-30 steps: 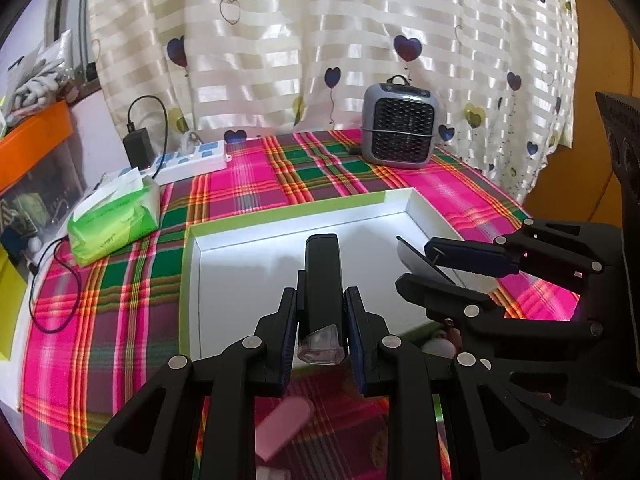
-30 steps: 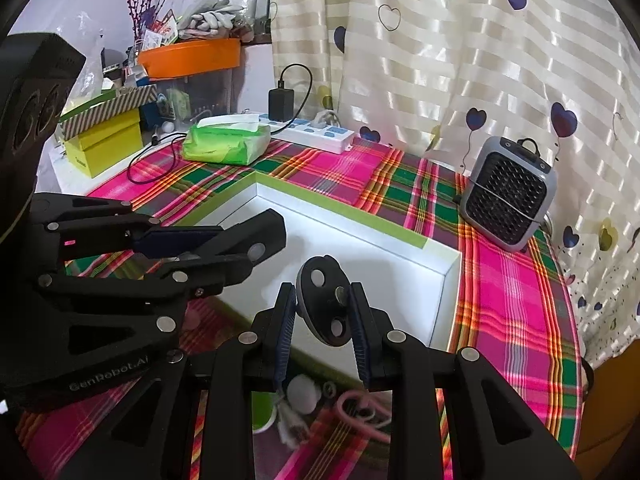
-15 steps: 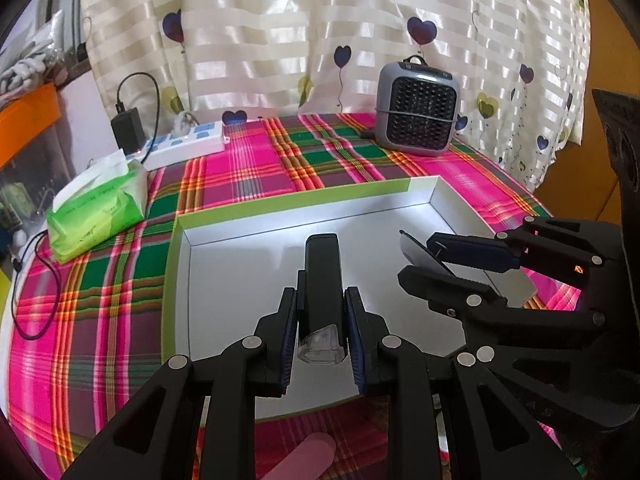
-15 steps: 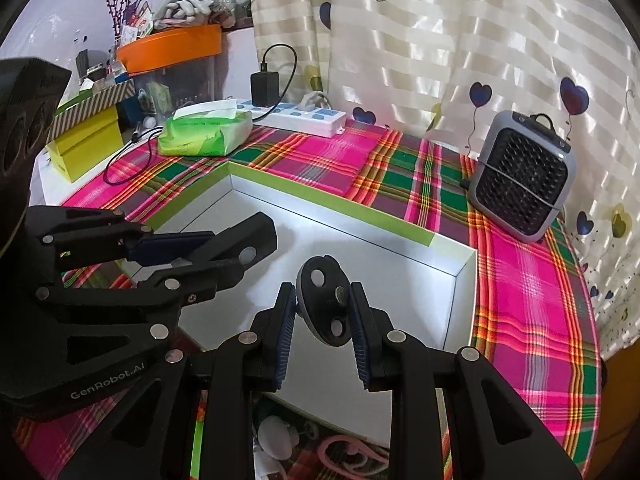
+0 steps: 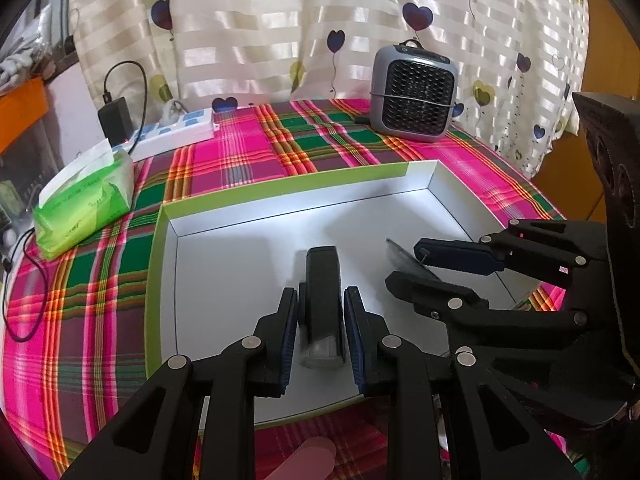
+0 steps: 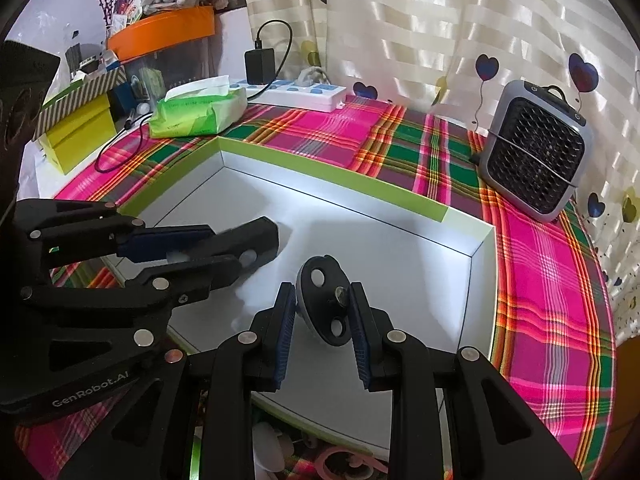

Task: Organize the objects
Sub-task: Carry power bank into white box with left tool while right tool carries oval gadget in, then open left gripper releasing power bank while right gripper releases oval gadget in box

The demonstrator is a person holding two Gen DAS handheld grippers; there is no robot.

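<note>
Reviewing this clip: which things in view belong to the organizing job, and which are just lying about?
Part of the job:
- left gripper, shut on a black rectangular device
- right gripper, shut on a black oval disc
- white box with green rim, under both

Lying about:
- small grey fan
- green tissue pack
- power strip
- yellow box

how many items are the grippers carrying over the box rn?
2. Black bar-shaped device in the left gripper; black oval disc in the right gripper. Both over the white box.
</note>
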